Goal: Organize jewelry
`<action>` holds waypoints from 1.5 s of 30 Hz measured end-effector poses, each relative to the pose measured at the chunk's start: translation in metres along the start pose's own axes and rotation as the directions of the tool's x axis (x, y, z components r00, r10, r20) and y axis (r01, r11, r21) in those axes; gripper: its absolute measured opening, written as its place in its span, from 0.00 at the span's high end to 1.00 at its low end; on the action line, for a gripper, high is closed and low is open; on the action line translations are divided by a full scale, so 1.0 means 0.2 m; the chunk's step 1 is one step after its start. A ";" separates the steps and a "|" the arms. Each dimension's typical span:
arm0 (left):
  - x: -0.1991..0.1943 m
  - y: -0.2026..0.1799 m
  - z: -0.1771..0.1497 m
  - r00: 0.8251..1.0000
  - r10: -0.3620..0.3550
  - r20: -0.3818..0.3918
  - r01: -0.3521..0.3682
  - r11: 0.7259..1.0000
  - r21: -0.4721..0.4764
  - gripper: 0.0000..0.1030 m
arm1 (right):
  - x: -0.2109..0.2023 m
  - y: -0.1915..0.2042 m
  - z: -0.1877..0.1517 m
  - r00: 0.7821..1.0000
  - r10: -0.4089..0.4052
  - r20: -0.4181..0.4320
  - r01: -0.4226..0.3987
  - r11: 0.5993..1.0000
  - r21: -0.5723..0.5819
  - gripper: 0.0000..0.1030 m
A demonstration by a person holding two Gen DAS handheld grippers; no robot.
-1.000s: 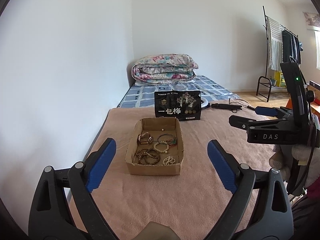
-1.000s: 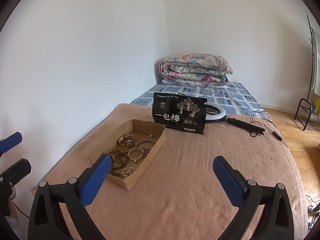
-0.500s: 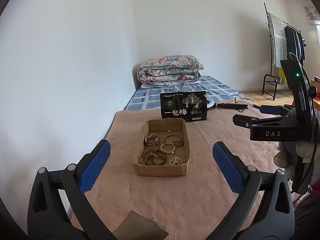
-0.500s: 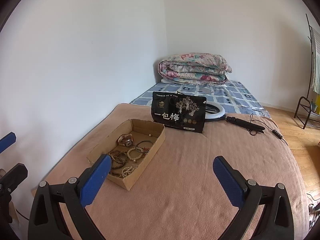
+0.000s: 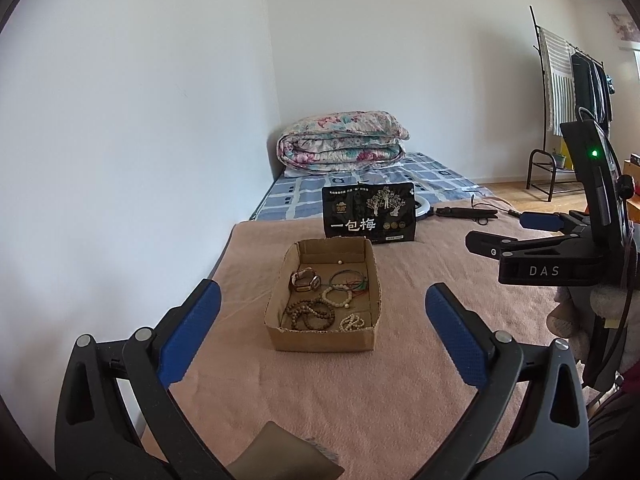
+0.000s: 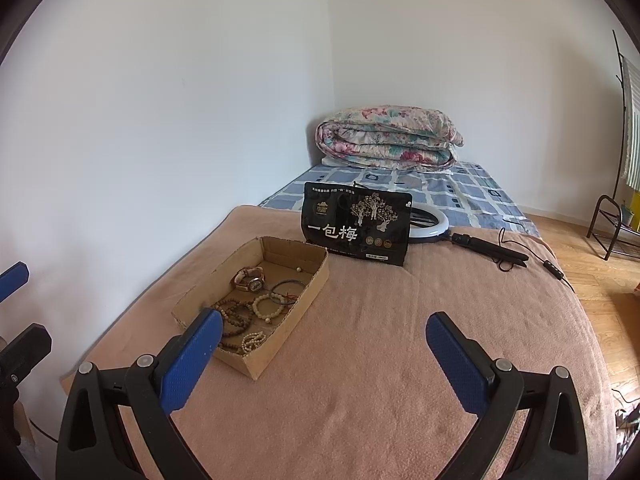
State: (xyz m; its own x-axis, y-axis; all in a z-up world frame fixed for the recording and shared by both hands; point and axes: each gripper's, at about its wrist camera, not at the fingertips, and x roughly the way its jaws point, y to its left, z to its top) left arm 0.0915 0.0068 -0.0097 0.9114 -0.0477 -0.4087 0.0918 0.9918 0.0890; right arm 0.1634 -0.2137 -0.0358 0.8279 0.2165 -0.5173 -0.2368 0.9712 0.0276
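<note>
Item: cardboard tray [image 5: 322, 336] — on the pink blanket [image 5: 360, 400] of the bed, open top, just ahead of my left gripper [image 5: 320, 316]. Contents: a watch [image 5: 305, 281] toward the far left; a thin dark bangle [image 5: 346, 280] to its right; a pale bead bracelet [image 5: 337, 298] in the middle; dark wooden bead strands [image 5: 310, 314] at the near left; a small white bead bracelet [image 5: 352, 323] at the near right; one loose pale bead [image 5: 340, 263] by the far wall.

Item: my left gripper — jaws wide apart, holding nothing. Against a second ago the tray sits a little lower and more to the right between my blue pads [image 5: 192, 336], and looks slightly smaller; the contents lie as they did.

Item: my right gripper [image 6: 324, 354] — jaws wide apart, empty, over bare blanket, with the tray at its left. Its view has hardly changed over the last second; in the left view it hangs at the far right [image 5: 532, 236].

Item: black snack pouch [image 5: 370, 214] — upright beyond the tray, apart from it.

Item: ring light [image 6: 430, 224] — flat behind the pouch, its black handle running right.

Item: folded floral quilt [image 5: 342, 140] — at the head of the bed, on the checked sheet [image 6: 472, 196].
</note>
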 end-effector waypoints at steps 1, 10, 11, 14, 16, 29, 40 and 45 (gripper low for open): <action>0.00 0.00 0.00 1.000 0.000 0.001 0.000 1.000 0.000 0.00 | 0.00 0.00 0.00 1.000 0.000 0.000 0.000 1.000 0.001 0.00; 0.00 0.00 0.00 1.000 0.000 0.000 0.000 1.000 0.000 0.00 | 0.00 0.00 0.00 1.000 0.000 -0.001 0.000 1.000 0.001 0.00; 0.00 0.00 0.00 1.000 0.001 0.000 -0.001 1.000 0.000 0.00 | 0.00 0.00 0.00 1.000 0.001 -0.001 -0.001 1.000 0.002 0.00; 0.00 0.00 0.00 1.000 0.002 0.001 -0.002 1.000 -0.002 0.00 | 0.00 0.00 -0.01 1.000 0.001 -0.001 -0.001 1.000 0.001 0.00; 0.00 0.00 0.00 1.000 0.002 0.001 -0.002 1.000 -0.002 0.00 | 0.00 0.00 -0.01 1.000 0.001 -0.002 -0.001 1.000 0.001 0.00; 0.00 0.00 0.01 1.000 0.002 -0.004 -0.002 1.000 -0.005 0.00 | 0.01 -0.01 -0.03 1.000 0.002 -0.010 -0.002 1.000 -0.001 0.00; 0.00 0.01 0.01 1.000 0.002 -0.003 -0.002 1.000 -0.003 0.00 | 0.02 0.00 -0.03 1.000 0.003 -0.014 -0.003 1.000 -0.001 0.00; 0.00 0.01 0.01 1.000 0.001 -0.003 -0.001 1.000 -0.007 0.00 | 0.02 0.00 -0.03 1.000 0.003 -0.014 -0.003 1.000 -0.001 0.00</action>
State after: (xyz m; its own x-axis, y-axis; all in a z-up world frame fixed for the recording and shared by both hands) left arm 0.0926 0.0090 -0.0084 0.9102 -0.0464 -0.4116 0.0880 0.9927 0.0827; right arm 0.1638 -0.2142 -0.0433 0.8200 0.2185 -0.5291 -0.2403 0.9703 0.0283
